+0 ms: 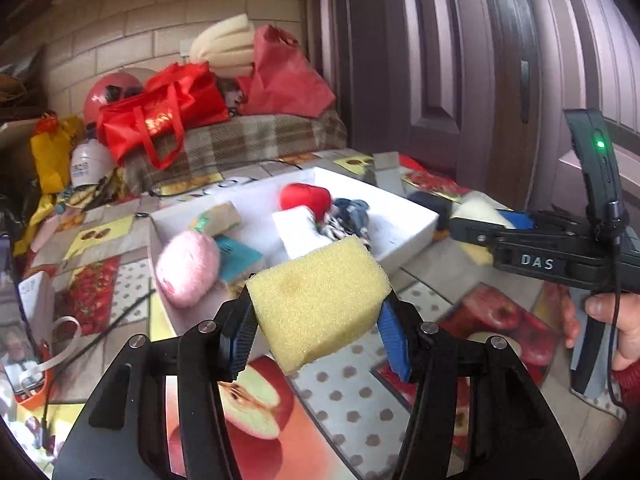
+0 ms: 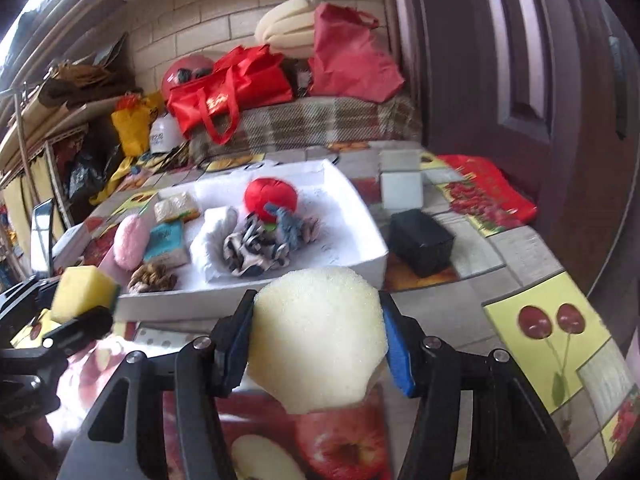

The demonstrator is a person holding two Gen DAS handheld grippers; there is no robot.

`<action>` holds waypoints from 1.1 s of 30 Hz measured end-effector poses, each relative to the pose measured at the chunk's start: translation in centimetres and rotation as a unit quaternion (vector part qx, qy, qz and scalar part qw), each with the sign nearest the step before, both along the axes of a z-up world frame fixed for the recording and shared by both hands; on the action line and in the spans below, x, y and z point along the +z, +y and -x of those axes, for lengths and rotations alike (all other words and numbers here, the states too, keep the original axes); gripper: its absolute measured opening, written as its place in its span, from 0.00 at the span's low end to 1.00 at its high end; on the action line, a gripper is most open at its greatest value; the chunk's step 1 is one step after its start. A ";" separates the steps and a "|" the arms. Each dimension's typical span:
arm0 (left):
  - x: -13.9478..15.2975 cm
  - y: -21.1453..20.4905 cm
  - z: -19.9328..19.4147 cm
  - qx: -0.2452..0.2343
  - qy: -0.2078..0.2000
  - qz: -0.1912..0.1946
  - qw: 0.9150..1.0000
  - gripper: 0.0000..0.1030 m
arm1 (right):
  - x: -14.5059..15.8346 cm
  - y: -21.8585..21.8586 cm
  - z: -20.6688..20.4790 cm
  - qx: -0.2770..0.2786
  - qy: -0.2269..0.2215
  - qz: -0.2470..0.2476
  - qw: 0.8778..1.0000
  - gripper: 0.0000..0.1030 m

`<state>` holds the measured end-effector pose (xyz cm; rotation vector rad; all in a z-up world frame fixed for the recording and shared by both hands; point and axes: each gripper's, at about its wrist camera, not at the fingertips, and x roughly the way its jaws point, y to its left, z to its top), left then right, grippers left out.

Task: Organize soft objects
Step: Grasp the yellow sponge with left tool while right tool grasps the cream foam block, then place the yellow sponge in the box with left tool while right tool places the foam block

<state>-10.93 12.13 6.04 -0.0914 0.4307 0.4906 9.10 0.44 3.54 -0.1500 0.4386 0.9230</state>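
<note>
My left gripper (image 1: 316, 332) is shut on a yellow sponge (image 1: 320, 304) and holds it above the table, just in front of the white box (image 1: 404, 248). My right gripper (image 2: 318, 344) is shut on a pale cream foam piece (image 2: 320, 336), also near the white box's (image 2: 248, 300) front edge. The box holds a red plush ball (image 2: 272, 198), a pink puff (image 2: 130, 242), a white cloth (image 2: 212, 236), a striped cloth (image 2: 252, 250), a teal pack (image 2: 166, 240) and a rope knot (image 2: 152, 278). The left gripper with its sponge shows at the left of the right wrist view (image 2: 86, 292); the right gripper shows at the right of the left wrist view (image 1: 492, 220).
A black box (image 2: 420, 242) and white blocks (image 2: 400, 188) stand right of the white box on the fruit-patterned tablecloth (image 2: 540, 320). Red bags (image 2: 228, 88) and cream foam rolls (image 2: 288, 28) lie on a plaid blanket (image 2: 320, 124) behind. A dark door (image 2: 520, 60) is at right.
</note>
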 end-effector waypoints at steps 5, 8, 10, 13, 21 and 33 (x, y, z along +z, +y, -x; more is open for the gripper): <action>0.5 3.3 -0.6 0.062 -0.037 -0.004 0.997 0.53 | 0.8 0.4 -2.3 -0.040 -0.018 -0.050 0.998 0.56; 0.4 5.0 -1.9 0.078 -0.035 0.007 0.996 0.53 | 1.0 2.2 -2.8 -0.037 -0.024 -0.053 0.998 0.56; 0.2 6.0 -2.8 0.089 -0.031 0.016 0.995 0.53 | 1.0 3.2 -2.7 -0.032 -0.024 -0.052 0.998 0.56; 0.0 6.4 -4.0 0.099 -0.025 0.017 0.995 0.53 | 1.2 5.1 -2.5 -0.023 -0.032 -0.048 0.998 0.56; -0.3 6.8 -5.1 0.105 -0.013 0.026 0.994 0.53 | 1.2 7.6 -2.0 -0.013 -0.045 -0.038 0.998 0.56; -0.3 7.7 -5.2 0.110 -0.014 0.044 0.993 0.53 | 1.2 7.9 -2.1 -0.011 -0.042 -0.034 0.999 0.57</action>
